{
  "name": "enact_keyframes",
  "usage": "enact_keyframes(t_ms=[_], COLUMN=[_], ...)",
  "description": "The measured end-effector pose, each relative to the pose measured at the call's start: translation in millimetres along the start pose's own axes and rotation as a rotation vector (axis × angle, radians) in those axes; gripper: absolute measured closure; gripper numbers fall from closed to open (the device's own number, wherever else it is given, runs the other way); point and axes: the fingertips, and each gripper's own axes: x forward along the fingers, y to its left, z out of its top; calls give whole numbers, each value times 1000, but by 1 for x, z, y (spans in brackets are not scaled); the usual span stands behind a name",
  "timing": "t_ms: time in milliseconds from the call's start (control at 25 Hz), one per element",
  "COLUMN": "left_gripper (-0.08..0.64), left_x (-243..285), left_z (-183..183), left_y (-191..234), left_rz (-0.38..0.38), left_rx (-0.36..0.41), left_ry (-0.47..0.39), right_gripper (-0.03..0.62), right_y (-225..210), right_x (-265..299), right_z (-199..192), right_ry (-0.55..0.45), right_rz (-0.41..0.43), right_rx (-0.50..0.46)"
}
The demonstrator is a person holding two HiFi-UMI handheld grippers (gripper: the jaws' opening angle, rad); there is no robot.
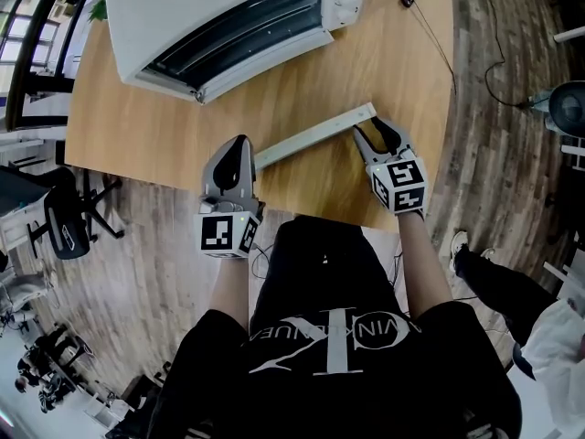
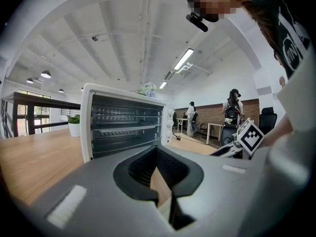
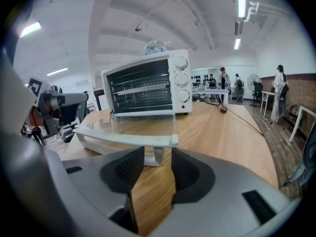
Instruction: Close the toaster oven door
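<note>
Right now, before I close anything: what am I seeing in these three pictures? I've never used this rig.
No robot arm: a person holds a two-jaw gripper in each hand. The head view looks down from their head; the other two look along each gripper's jaws. On the wooden table stands a white toaster oven, its glass door folded down flat, handle toward the person. The right gripper is open at the handle's right end, gripping nothing. The left gripper is shut and empty, near the handle's left end.
</note>
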Motion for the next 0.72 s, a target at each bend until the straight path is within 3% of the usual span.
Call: enact_keyframes(t_ms=[280, 720], left_gripper=[549, 549], left_x=[-4, -18], left_z=[-1, 20], left_y=[4, 32], left_rz=[43, 118], left_rx=[-17, 2], left_ry=[6, -34], right_gripper=[439, 472], right_y=[0, 4], right_x=[9, 0], right_z=[-1, 20], right_ry=[29, -45], right_rz=[2, 2], right_rx=[-12, -33])
